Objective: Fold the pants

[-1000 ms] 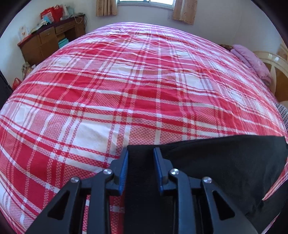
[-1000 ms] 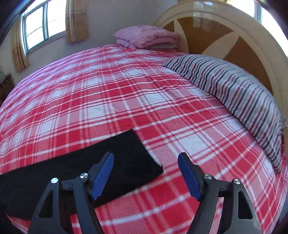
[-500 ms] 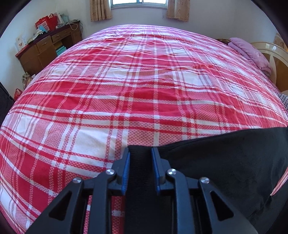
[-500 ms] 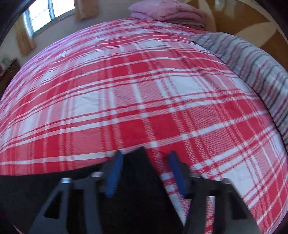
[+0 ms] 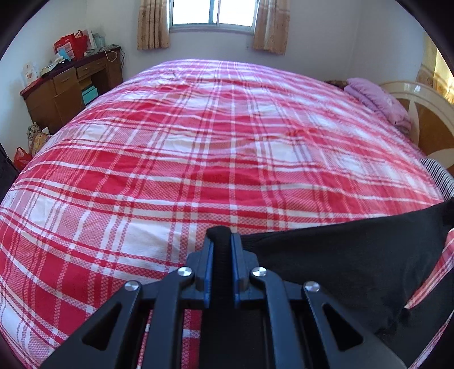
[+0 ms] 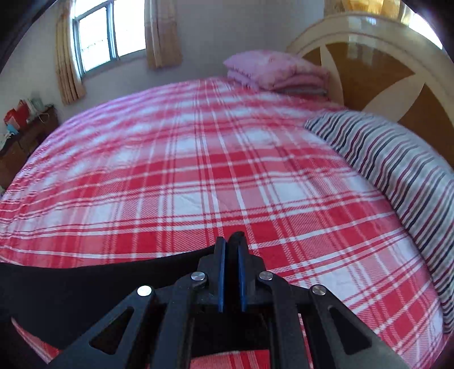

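Both grippers grasp ends of the black fabric pants, which lie partly on the red-and-white plaid bedspread: the left gripper is clamped on one end, the right gripper on the other. The lift for a fold seems underway; next, carry one end across evenly. The cloth sags limply between them.

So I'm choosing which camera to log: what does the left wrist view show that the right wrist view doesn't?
Left wrist only: the left gripper shut on the pants, and the whole window straight ahead.

Right wrist only: the right gripper shut on the pants' other end, and most of the striped pillow, which barely shows at the left view's edge.

Both: the plaid bed cover, pink folded blanket, headboard and desk.
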{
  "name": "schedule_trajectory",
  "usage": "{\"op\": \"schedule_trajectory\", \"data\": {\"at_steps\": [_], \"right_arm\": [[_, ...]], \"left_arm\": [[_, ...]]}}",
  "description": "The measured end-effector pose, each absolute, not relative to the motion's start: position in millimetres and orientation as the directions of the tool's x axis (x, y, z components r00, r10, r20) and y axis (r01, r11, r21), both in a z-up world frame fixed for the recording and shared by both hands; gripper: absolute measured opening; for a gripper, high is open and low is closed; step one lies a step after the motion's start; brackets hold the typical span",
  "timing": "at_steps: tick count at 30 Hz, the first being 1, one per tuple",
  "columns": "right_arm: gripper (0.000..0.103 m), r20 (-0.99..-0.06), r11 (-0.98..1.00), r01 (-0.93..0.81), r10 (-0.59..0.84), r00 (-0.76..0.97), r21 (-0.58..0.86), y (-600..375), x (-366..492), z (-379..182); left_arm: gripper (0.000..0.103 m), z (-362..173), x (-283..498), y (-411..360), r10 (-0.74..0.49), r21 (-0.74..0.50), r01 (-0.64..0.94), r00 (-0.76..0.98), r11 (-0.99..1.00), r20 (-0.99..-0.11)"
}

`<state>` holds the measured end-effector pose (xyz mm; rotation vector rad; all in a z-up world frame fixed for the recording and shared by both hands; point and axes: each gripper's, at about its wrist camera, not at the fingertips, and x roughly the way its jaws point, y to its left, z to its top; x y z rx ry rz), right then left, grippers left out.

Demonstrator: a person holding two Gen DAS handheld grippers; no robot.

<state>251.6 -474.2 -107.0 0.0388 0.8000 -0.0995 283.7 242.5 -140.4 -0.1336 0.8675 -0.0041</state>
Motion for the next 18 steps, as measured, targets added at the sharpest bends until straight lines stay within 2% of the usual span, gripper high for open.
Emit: {"op": "schedule_trajectory", "data": {"at_steps": [7,18], "right_arm": [[0.007,-0.613,0.995,0.099,-0.063,0.788,0.024,-481.8,186.1,-61.9],[0.007,-0.561,0.981,0.156,-0.064,0.826,0.119,-507.7,77.7,-62.2]], "left_arm": [[0.012,-115.4,253.3,248.4,-0.098,-0.172,-0.032,0.716,0.985,-0.692],[0.012,-100.3,177.8,257.8,-0.181,-0.256,0.035,0.799,0.966,-0.574]]}}
